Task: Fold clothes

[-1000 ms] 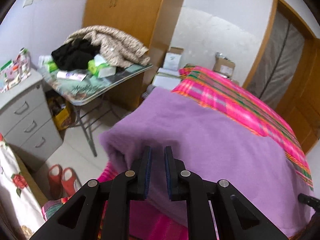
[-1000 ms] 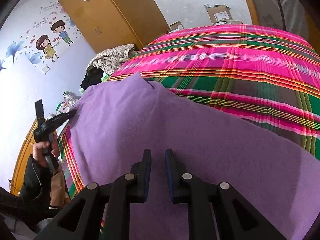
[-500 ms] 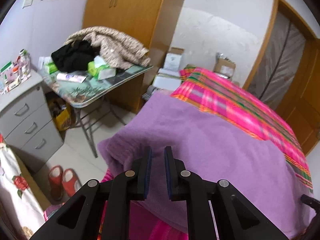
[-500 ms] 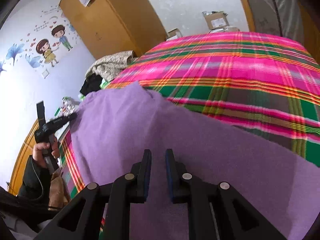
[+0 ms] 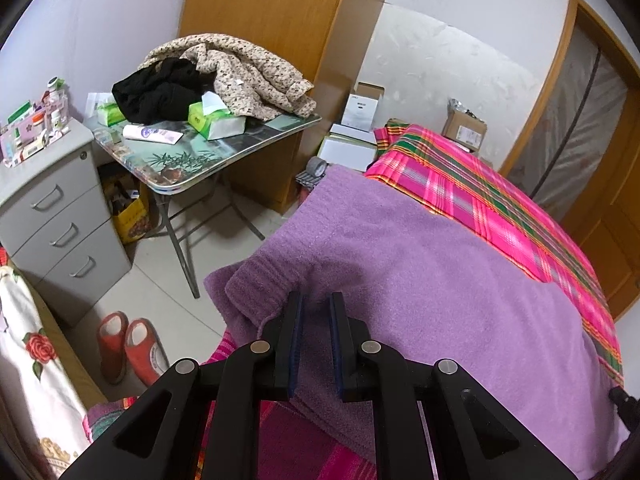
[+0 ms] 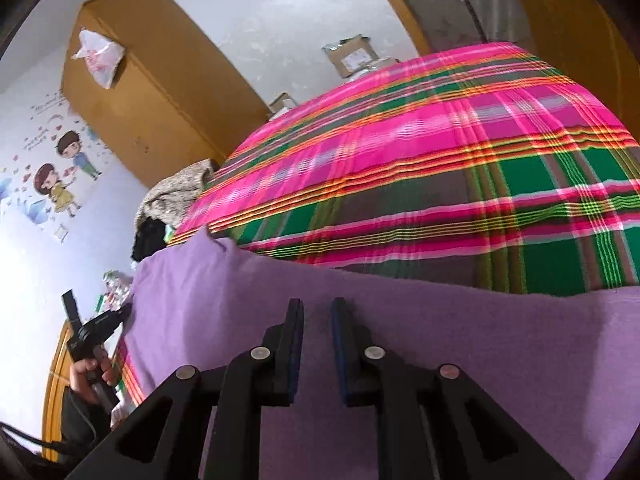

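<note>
A bed [image 5: 500, 200] covered in a pink, green and orange plaid sheet fills most of this small bedroom, and a purple sweater [image 5: 420, 272] lies spread flat across its near end. In the left wrist view the sweater's ribbed hem and a folded corner sit just ahead of and under the left gripper [image 5: 316, 308]; its fingers [image 5: 294, 332] stand a narrow gap apart above the cloth, pinching nothing. In the right wrist view the right gripper [image 6: 316, 312] hangs over the sweater [image 6: 360, 320] too, the fingers [image 6: 294, 340] easing apart with only flat fabric showing below the gap and none pinched between them. Far to the left there, a hand [image 6: 86, 372] holds the other gripper at the sweater's edge. Beyond the bed stand a folding table [image 5: 208, 156] piled with clothes [image 5: 228, 68], a grey drawer cabinet [image 5: 52, 216], red slippers [image 5: 128, 344] and a wooden wardrobe [image 5: 272, 20].
</note>
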The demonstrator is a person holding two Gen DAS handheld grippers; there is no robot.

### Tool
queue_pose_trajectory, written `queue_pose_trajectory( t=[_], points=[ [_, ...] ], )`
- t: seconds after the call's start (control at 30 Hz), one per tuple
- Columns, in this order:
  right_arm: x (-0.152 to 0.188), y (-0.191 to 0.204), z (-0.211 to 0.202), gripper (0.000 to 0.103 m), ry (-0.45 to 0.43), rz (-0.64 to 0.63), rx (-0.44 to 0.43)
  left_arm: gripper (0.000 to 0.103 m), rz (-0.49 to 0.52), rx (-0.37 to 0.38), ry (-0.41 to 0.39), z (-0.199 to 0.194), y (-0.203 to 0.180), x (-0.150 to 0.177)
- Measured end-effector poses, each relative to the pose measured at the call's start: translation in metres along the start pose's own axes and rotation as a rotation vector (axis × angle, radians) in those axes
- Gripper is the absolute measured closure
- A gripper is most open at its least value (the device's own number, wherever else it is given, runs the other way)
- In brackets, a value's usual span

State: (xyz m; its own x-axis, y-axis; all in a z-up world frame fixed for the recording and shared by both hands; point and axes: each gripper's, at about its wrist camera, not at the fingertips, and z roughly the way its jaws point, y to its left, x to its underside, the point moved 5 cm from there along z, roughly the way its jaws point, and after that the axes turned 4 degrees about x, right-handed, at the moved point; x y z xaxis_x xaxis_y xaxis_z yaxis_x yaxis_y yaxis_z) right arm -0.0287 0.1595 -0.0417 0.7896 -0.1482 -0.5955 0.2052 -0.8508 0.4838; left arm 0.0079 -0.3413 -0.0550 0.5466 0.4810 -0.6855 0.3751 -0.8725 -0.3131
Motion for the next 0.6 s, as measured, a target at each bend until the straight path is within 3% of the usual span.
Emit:
queue_pose_trajectory(
  t=[0.27,0.47,0.6],
  points=[
    [0.015,0.027,0.004,0.086,0.040,-0.099,-0.068,0.090,0.000,-0.019,-0.009,-0.002,0.000,0.000],
    [0.012,0.015,-0.011,0.086,0.002,-0.081,-0.027,0.090,0.009,-0.034,-0.027,-0.017,-0.006,0.005],
    [0.012,-0.001,-0.027,0.086,-0.023,-0.060,0.007,0.090,0.071,0.023,-0.041,-0.032,-0.035,0.016]
  ],
)
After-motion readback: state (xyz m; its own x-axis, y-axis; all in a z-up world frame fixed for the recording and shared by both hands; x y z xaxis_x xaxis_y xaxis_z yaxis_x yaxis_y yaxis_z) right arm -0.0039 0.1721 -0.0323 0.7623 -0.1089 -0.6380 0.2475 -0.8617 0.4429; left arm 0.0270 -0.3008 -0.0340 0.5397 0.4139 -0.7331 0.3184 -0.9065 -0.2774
